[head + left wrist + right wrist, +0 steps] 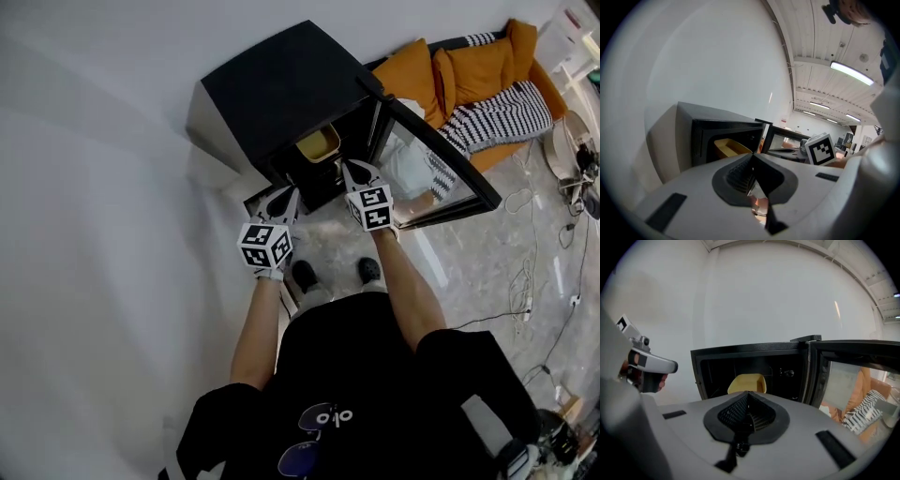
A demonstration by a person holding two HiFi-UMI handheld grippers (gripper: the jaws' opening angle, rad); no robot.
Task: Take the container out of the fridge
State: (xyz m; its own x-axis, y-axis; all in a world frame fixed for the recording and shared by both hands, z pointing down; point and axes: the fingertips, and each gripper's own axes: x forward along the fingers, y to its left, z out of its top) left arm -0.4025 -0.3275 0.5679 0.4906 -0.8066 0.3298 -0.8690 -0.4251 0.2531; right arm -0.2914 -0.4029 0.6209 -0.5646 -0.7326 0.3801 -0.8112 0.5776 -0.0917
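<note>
White wall (94, 141) behind, fridge (281, 89) holding yellow container (318, 143); left hand-held gripper (285, 194) and right hand-held gripper (350, 169) pressed together

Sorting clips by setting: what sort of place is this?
Probably a mock living area inside a large workshop hall: orange sofa, small black fridge on the tiled floor, strip-lit industrial ceiling.

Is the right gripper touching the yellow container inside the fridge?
Apart. The right gripper view shows the right gripper shut, outside the fridge, while the yellow container sits inside.
</note>
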